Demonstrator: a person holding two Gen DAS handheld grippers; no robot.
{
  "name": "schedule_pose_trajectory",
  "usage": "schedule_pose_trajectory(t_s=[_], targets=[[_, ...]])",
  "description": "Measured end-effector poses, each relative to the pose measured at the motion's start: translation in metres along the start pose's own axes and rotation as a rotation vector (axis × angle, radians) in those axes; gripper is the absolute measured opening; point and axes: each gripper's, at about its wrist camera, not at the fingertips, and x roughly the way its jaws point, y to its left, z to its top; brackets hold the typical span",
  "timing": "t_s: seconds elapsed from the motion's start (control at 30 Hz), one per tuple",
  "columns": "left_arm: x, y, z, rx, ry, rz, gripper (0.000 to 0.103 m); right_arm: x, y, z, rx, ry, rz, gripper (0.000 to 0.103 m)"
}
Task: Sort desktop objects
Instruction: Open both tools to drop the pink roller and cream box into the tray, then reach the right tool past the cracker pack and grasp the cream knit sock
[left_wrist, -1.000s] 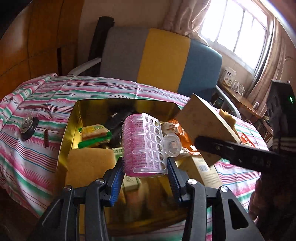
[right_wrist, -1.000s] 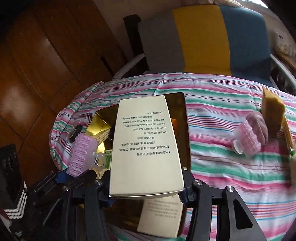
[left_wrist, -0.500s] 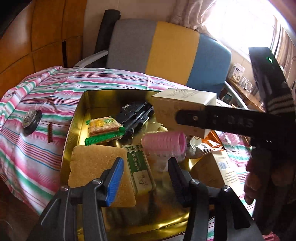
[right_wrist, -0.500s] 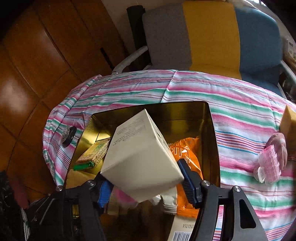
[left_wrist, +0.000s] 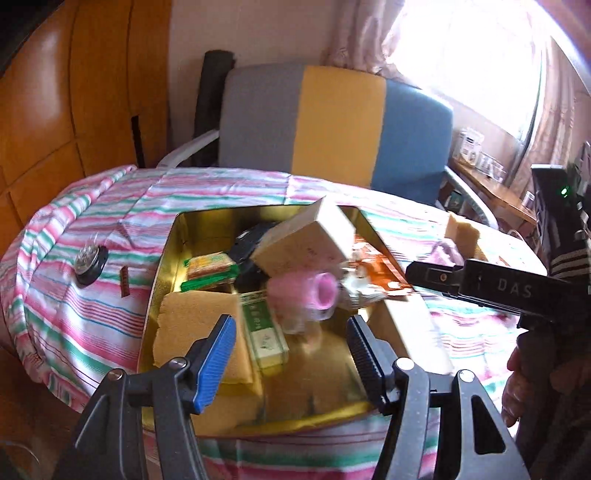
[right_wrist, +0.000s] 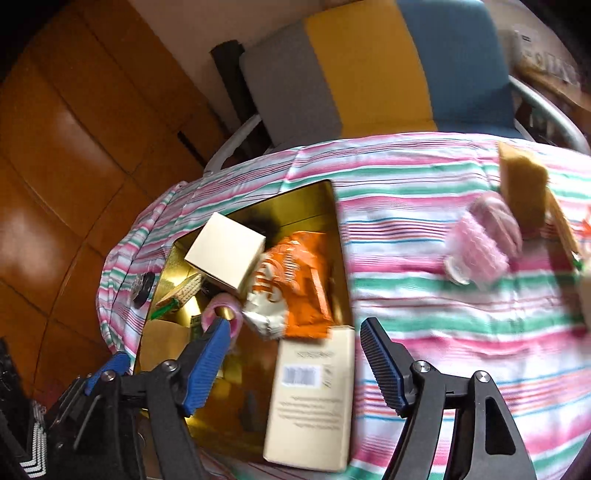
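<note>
Since the earlier frames both claws have let go of their loads: the pink hair roller (left_wrist: 303, 295) that the left gripper (left_wrist: 290, 339) carried now lies inside the gold tin (left_wrist: 162, 266), and the cream box (right_wrist: 225, 256) that the right gripper (right_wrist: 291, 354) carried now rests tilted on the items at the far end of the tin. The left gripper is released, its blue-padded fingers (left_wrist: 216, 354) spread wide and touching nothing, positioned over the near edge of the tin. The right gripper is likewise released and empty, its fingers (right_wrist: 380, 367) wide apart above the near right corner of the tin. The left wrist view shows the tin contents in detail: a yellow sponge (left_wrist: 199, 325) at the near left corner, a green-labelled packet (left_wrist: 264, 332) just beside it, and a green-edged biscuit pack (left_wrist: 210, 269) further back. It also shows a round black-rimmed object (left_wrist: 88, 264) on the striped tablecloth (left_wrist: 92, 325) left of the tin. The right wrist view shows what the left does not: an orange snack bag (right_wrist: 299, 288) along the right wall of the tin, a flat cream box with a barcode (right_wrist: 310, 402) overlapping the near right rim, and a second pink roller (right_wrist: 476, 251) lying well apart on the tablecloth, next to another sponge (right_wrist: 524, 188) near the right edge. A striped chair (left_wrist: 332, 122) stands beyond the far edge.
</note>
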Motion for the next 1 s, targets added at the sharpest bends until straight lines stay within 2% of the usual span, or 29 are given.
schedule_pose_trajectory(t_s=[0.13, 0.3, 0.47, 0.63, 0.83, 1.0], targets=[[-0.01, -0.033, -0.005, 0.075, -0.002, -0.05, 0.063, -0.023, -0.041, -0.015, 0.081, -0.023, -0.037, 0.076], [-0.006, -0.085, -0.022, 0.191, 0.046, -0.148, 0.063, -0.052, -0.093, -0.033, 0.182, -0.051, -0.088, 0.076], [0.018, -0.134, -0.052, 0.288, 0.163, -0.254, 0.063, -0.082, -0.159, -0.054, 0.293, -0.079, -0.171, 0.076], [0.037, -0.159, -0.073, 0.34, 0.258, -0.307, 0.063, -0.104, -0.209, -0.065, 0.366, -0.114, -0.238, 0.083], [0.049, -0.163, -0.084, 0.342, 0.303, -0.325, 0.063, -0.1, -0.232, -0.055, 0.371, -0.113, -0.271, 0.086], [0.06, -0.162, -0.088, 0.336, 0.331, -0.339, 0.063, -0.083, -0.226, -0.012, 0.285, -0.123, -0.294, 0.086]])
